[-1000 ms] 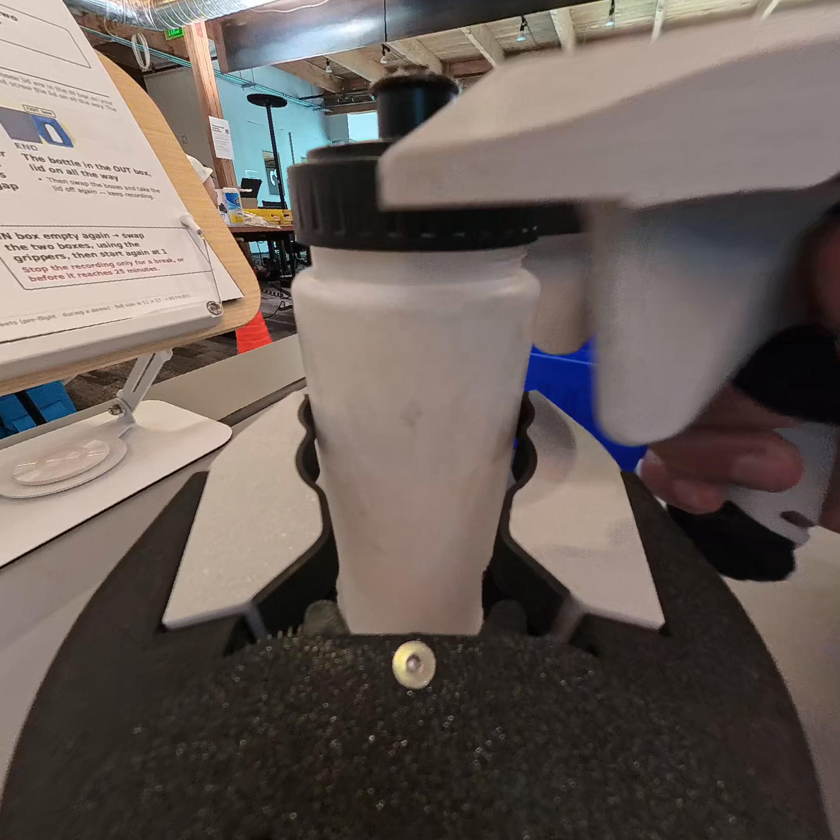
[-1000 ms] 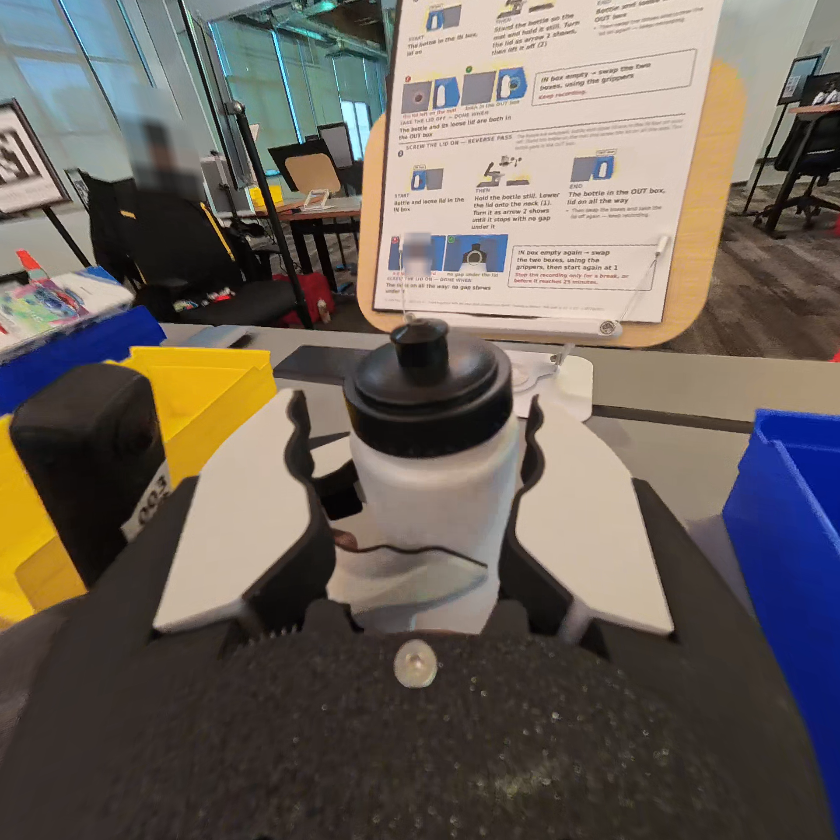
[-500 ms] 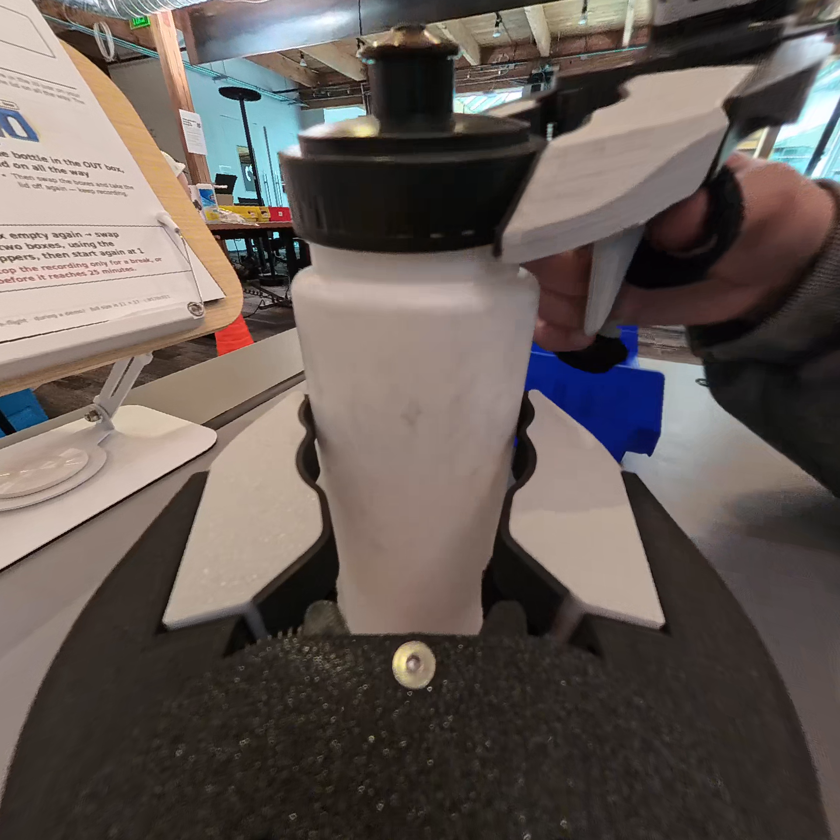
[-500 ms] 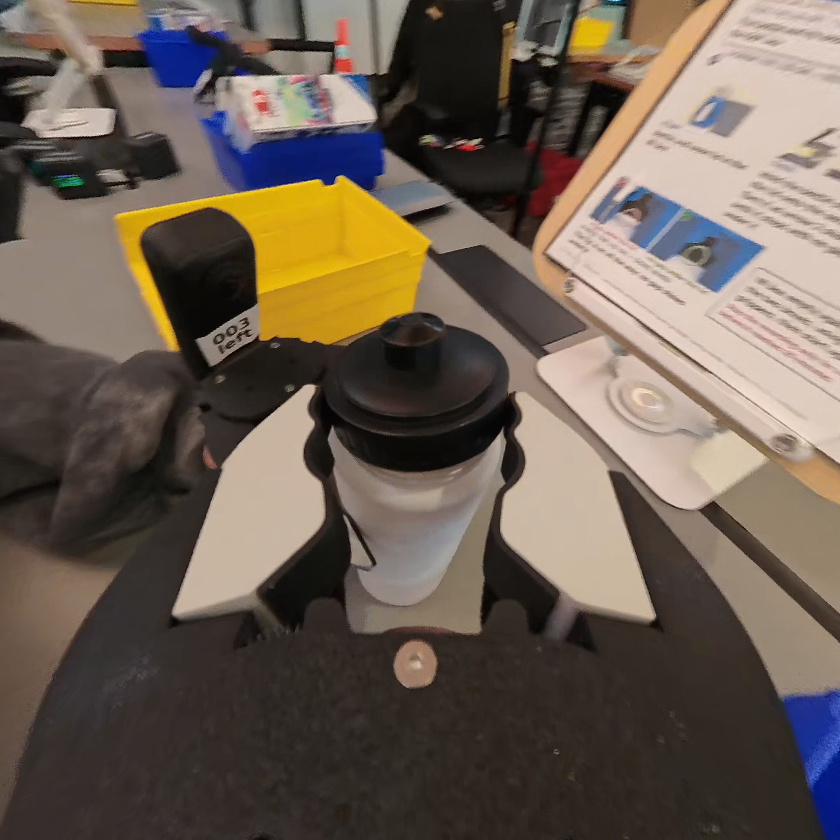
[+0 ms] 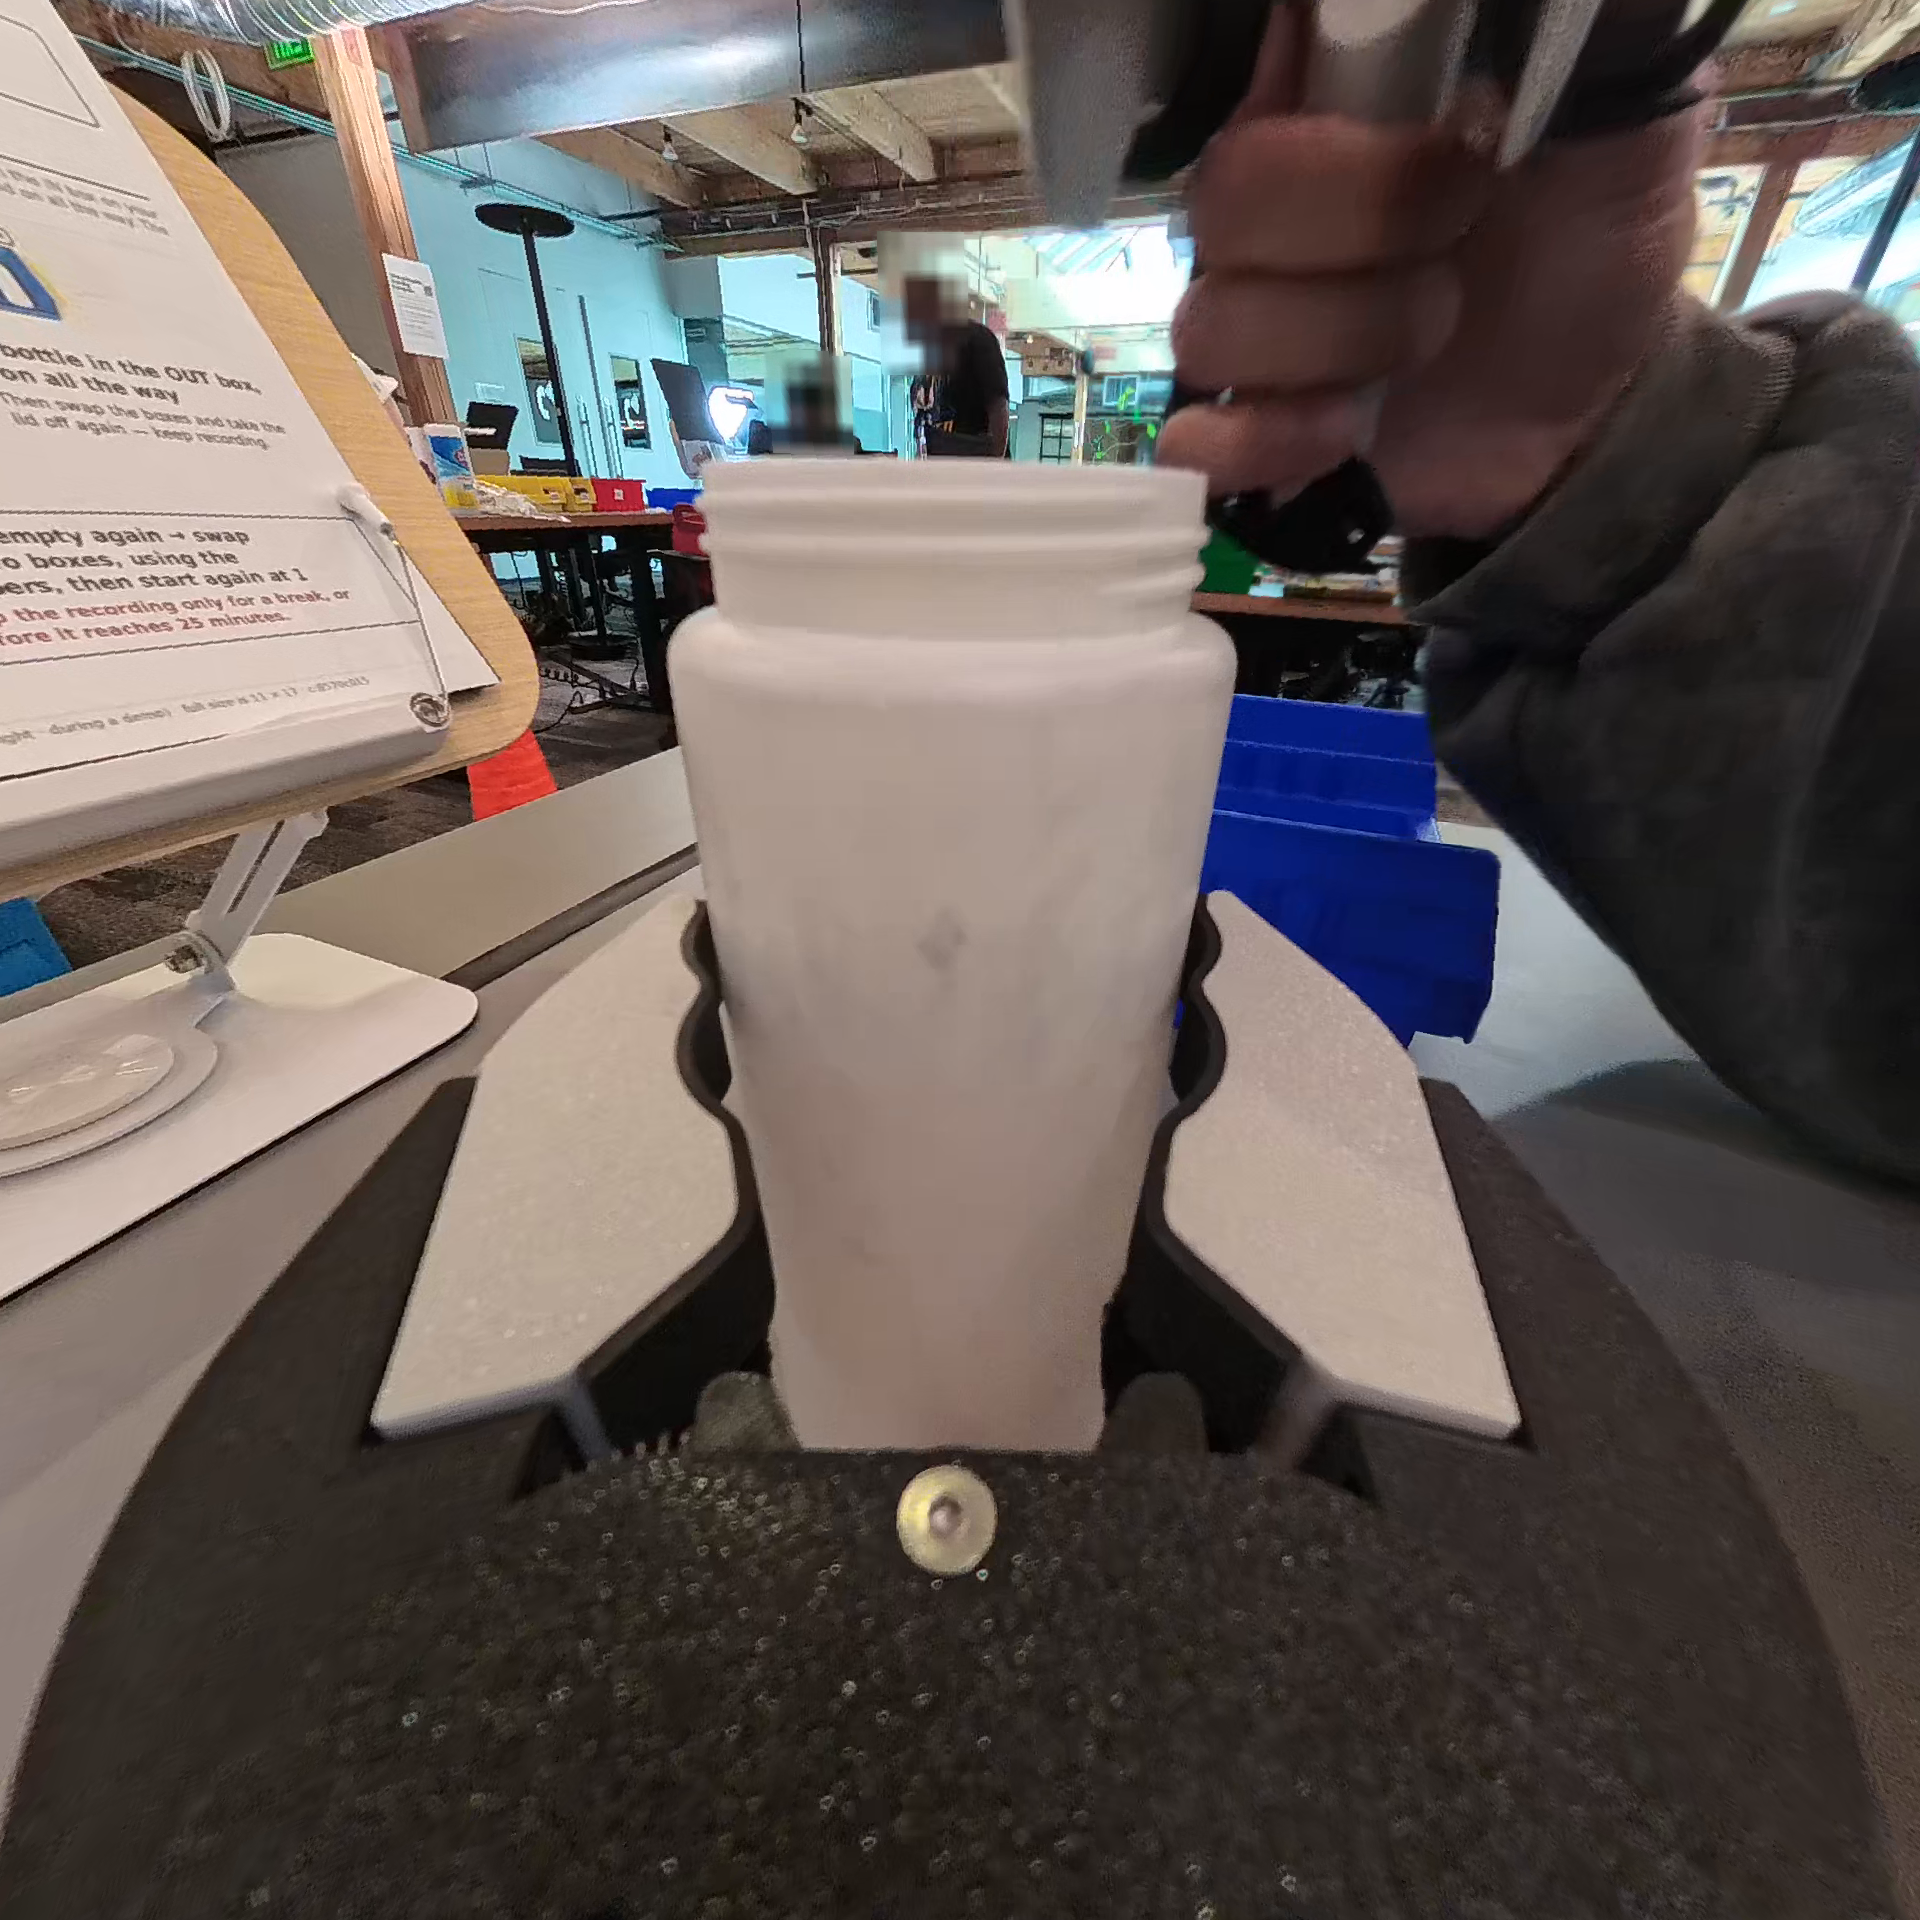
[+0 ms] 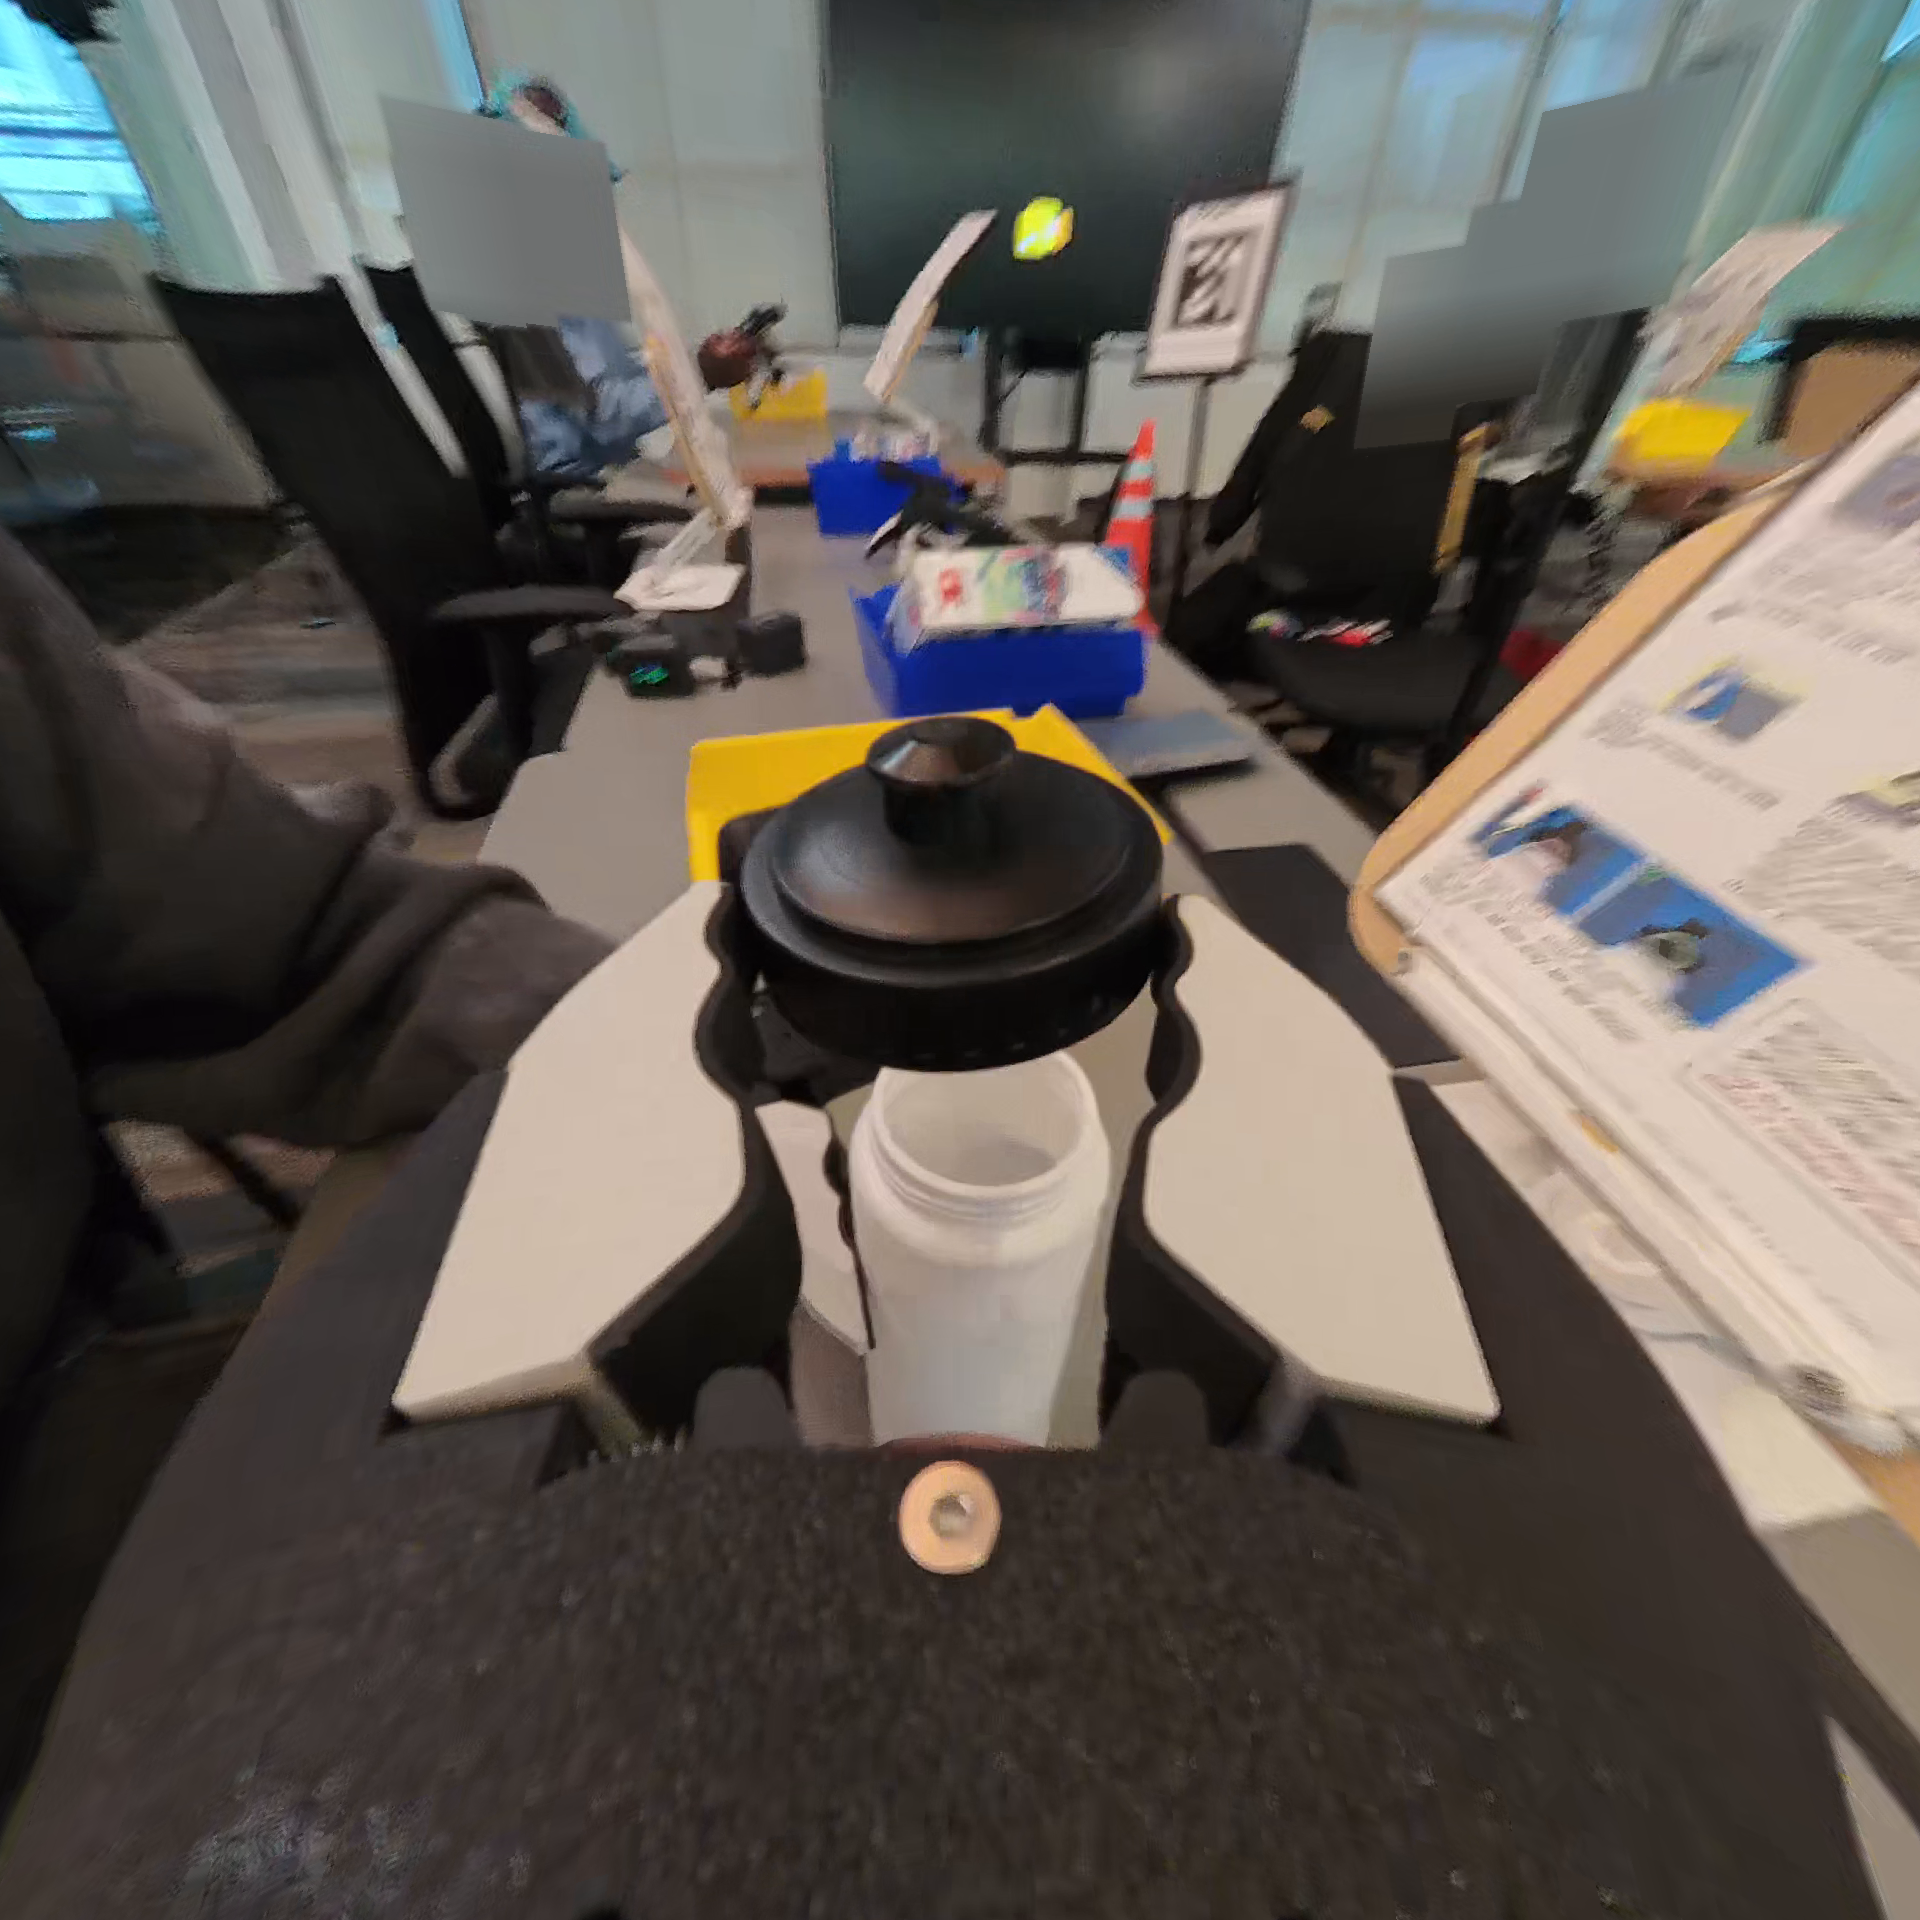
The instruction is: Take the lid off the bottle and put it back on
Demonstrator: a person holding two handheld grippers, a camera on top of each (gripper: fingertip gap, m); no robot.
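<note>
A white bottle (image 5: 951,935) stands upright with its threaded neck bare and open. My left gripper (image 5: 951,997) is shut on the bottle's body. In the right wrist view my right gripper (image 6: 951,935) is shut on the black lid (image 6: 951,914), which has a pull spout on top. The lid is held above the bottle's open mouth (image 6: 977,1153), apart from it. In the left wrist view the right gripper and the hand that holds it (image 5: 1382,291) are above and to the right of the bottle; the lid itself is out of that view.
An instruction sheet on a wooden stand (image 5: 208,499) is at the left of the bottle, also at the right in the right wrist view (image 6: 1704,935). A blue bin (image 5: 1340,873) is behind the bottle. A yellow bin (image 6: 769,774) lies beyond the lid. A grey sleeve (image 6: 208,914) is at the left.
The right gripper turned the lid, then lifted it off the bottle. The neck is now bare. The left gripper kept its hold on the bottle.
</note>
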